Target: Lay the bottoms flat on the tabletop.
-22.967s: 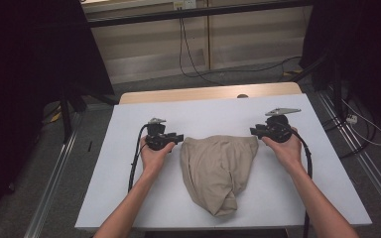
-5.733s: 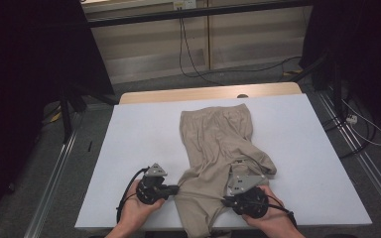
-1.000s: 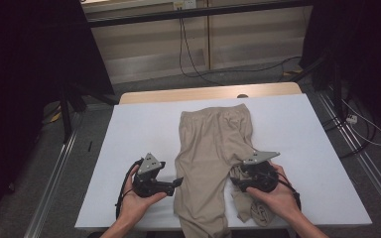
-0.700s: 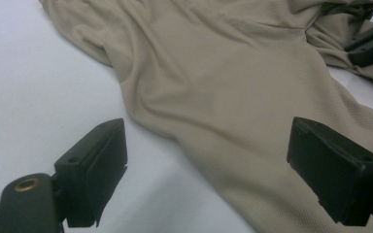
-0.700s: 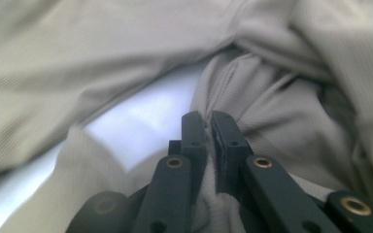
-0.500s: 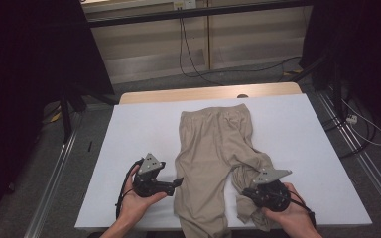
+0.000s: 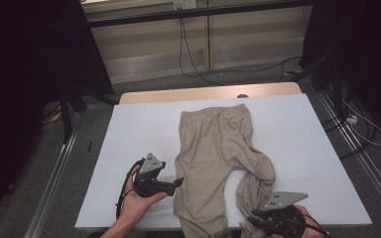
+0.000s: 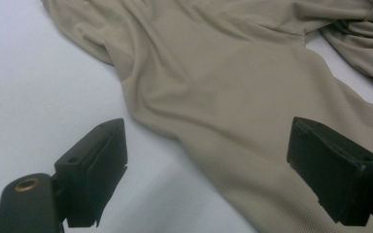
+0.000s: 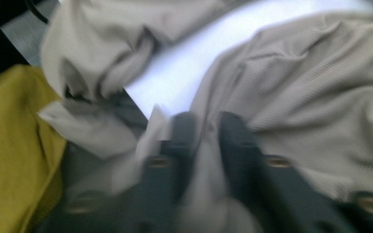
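Soft, finely ribbed beige trousers [image 7: 218, 148] lie creased on the smooth white table [image 7: 139, 124].

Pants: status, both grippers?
Left gripper open, beside the pants. Right gripper jaws just opening, bunched pant leg between them. Nothing in the way.
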Demonstrator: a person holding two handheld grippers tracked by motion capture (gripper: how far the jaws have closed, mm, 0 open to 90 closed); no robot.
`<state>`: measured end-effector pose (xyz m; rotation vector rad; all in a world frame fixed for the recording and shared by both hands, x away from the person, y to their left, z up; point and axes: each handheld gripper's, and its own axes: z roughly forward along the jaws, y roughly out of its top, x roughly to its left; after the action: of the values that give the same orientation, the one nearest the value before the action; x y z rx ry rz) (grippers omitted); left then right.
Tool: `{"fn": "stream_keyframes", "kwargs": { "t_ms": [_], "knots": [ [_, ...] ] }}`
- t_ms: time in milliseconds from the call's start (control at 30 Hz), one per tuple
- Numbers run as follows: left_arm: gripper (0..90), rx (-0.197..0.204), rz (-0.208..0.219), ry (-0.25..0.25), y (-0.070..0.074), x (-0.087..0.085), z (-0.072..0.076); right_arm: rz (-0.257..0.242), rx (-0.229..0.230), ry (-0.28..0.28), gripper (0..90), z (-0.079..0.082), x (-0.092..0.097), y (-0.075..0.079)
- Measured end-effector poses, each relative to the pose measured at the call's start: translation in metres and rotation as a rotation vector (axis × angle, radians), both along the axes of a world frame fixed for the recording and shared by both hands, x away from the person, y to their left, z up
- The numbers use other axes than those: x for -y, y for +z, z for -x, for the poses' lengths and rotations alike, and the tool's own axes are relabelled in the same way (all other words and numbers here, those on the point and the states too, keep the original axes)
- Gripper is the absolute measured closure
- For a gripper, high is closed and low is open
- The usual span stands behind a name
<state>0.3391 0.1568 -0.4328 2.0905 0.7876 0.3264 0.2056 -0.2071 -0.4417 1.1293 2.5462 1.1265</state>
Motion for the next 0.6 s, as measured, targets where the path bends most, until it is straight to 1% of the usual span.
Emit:
{"fn": "stream_keyframes", "kwargs": {
  "t_ms": [33, 100, 167, 233, 300, 367, 400, 433, 467, 500, 533, 567, 600],
  "knots": [
    [14.9, 0.0, 0.0, -0.001, 0.0, 0.0, 0.0, -0.01, 0.013, -0.013, 60.2, -0.002, 0.001, 0.001],
    [14.9, 0.002, 0.0, -0.005, 0.0, 0.001, 0.0, -0.029, 0.041, -0.046, 53.7, -0.01, 0.002, 0.004],
    [14.9, 0.002, -0.001, -0.007, 0.0, 0.001, 0.0, -0.035, 0.064, -0.083, 50.0, -0.025, 0.002, 0.006],
    [14.9, -0.003, -0.001, -0.008, 0.0, 0.001, -0.001, -0.036, 0.066, -0.104, 48.0, -0.04, 0.001, 0.006],
    [14.9, -0.003, -0.002, -0.009, -0.001, 0.001, -0.001, -0.018, 0.071, -0.107, 44.2, -0.055, -0.005, 0.004],
    [14.9, -0.004, -0.002, -0.01, 0.0, 0.001, -0.001, -0.006, 0.068, -0.104, 42.6, -0.066, -0.012, 0.0],
    [14.9, -0.003, -0.002, -0.01, 0.0, 0.001, -0.001, 0.008, 0.069, -0.093, 42.1, -0.07, -0.016, -0.002],
    [14.9, -0.002, -0.002, -0.009, 0.0, 0.0, -0.001, 0.031, 0.067, -0.088, 41.4, -0.072, -0.021, -0.004],
    [14.9, -0.003, -0.002, -0.009, 0.0, 0.0, 0.0, 0.042, 0.062, -0.081, 42.1, -0.073, -0.024, -0.006],
    [14.9, -0.003, -0.002, -0.009, 0.0, 0.0, 0.0, 0.052, 0.051, -0.08, 46.2, -0.072, -0.025, -0.009],
    [14.9, -0.001, -0.001, -0.01, 0.0, 0.0, 0.0, 0.069, 0.064, -0.087, 54.2, -0.07, -0.025, -0.012],
    [14.9, 0.0, -0.001, -0.012, 0.0, 0.0, 0.0, 0.094, 0.084, -0.091, 67.8, -0.067, -0.024, -0.011],
    [14.9, 0.001, -0.002, -0.011, 0.0, 0.0, 0.0, 0.094, 0.069, -0.083, 77.9, -0.064, -0.022, -0.009]
  ]
}}
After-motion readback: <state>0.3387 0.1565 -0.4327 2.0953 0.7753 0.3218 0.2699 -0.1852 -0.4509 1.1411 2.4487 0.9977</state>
